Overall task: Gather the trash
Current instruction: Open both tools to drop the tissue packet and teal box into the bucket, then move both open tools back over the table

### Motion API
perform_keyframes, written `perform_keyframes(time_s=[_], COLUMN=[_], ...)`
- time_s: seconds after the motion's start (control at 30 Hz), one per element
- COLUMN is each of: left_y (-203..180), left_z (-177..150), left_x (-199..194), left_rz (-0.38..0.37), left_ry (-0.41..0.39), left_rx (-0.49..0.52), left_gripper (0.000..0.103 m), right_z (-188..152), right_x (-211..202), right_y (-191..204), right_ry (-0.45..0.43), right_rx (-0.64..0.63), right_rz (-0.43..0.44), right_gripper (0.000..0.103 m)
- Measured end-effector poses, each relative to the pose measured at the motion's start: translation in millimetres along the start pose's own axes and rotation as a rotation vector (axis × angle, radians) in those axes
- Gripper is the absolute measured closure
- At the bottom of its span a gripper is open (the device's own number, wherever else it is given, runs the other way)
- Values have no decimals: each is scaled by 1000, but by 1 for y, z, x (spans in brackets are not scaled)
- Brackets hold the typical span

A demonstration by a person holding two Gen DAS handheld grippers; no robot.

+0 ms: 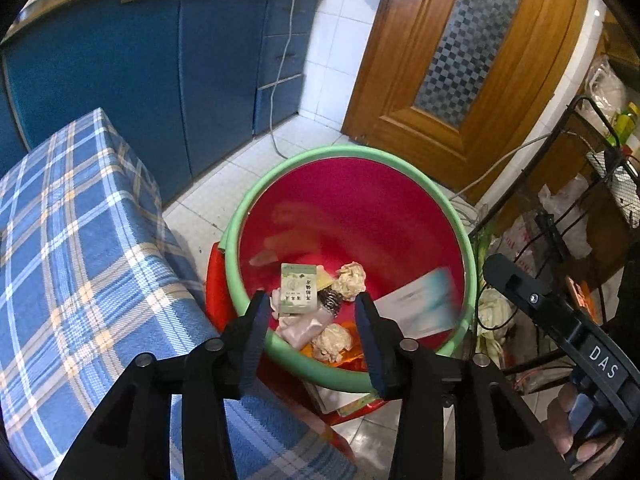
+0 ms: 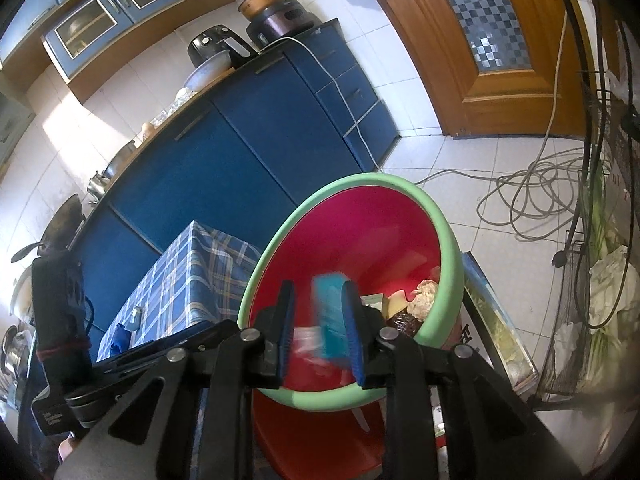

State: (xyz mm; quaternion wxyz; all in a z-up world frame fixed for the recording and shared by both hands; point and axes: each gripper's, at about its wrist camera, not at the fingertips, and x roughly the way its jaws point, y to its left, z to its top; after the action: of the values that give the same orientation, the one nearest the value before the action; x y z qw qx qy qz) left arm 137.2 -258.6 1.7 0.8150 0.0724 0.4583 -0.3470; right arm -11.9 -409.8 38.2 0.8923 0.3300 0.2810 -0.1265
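A red basin with a pale green rim [image 1: 240,216] fills the centre of the left wrist view, sitting on a red stool [image 1: 216,288] at the lower middle of the frame. The left gripper [image 1: 310,300] hangs above the basin's near edge at the bottom of the frame, its blue-padded jaws spread wide with nothing between them. Collected trash lies at the basin's bottom: a small green-and-white carton [image 1: 298,288], two crumpled paper balls [image 1: 351,280], a steel scourer [image 1: 330,300] and a pinkish wrapper [image 1: 302,328], packed close together. A white-and-teal packet [image 1: 420,304], blurred, lies against the basin's inner wall at the right of that pile. In the right wrist view the right gripper [image 2: 318,320] sits at the lower centre over the same basin [image 2: 448,240], jaws parted; the blurred teal packet [image 2: 330,320] shows between the jaws, close to the right-hand pad, and whether the pads touch it cannot be told. A blue plaid cloth [image 1: 80,240] covers a surface at the left of the left wrist view, touching the stool. Blue cabinets [image 1: 120,80] line the upper left, a wooden door [image 1: 460,80] stands at the upper right, and a black wire rack [image 1: 592,184] holding bags occupies the right edge. Grey cable [image 2: 532,200] lies coiled on the white tile floor at the right of the right wrist view.
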Motion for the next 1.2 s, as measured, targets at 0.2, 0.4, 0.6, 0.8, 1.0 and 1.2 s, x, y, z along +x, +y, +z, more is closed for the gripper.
perform_keyframes(time_s=[0.2,0.4,0.6,0.8,1.0,1.2], left_y=[5,11,20,36,53,74], left_z=[-1,-3,-6,-9,-13,-21], left_x=[-11,-22,-37,-53,-72,-89], left_rz=[-2,0,13,33,61,97], left_ry=[-20,-40,-69,-100,-134,-166], left_rx=[-15,-34,-53,-82,-116,-152], left_gripper=[55,55,55,55,55,55], right_z=[1,0,-1,-2,-5,-8], right_x=[-3,-4,-6,-7,-7,-6], right_y=[2,7,14,24,37,51], right_ry=[-13,-18,-21,-25,-21,-10], right_rx=[1,-11,-21,-45,-68,-94], right_rz=[8,14,20,29,39,52], right_gripper=[63,57,56,55,50,43])
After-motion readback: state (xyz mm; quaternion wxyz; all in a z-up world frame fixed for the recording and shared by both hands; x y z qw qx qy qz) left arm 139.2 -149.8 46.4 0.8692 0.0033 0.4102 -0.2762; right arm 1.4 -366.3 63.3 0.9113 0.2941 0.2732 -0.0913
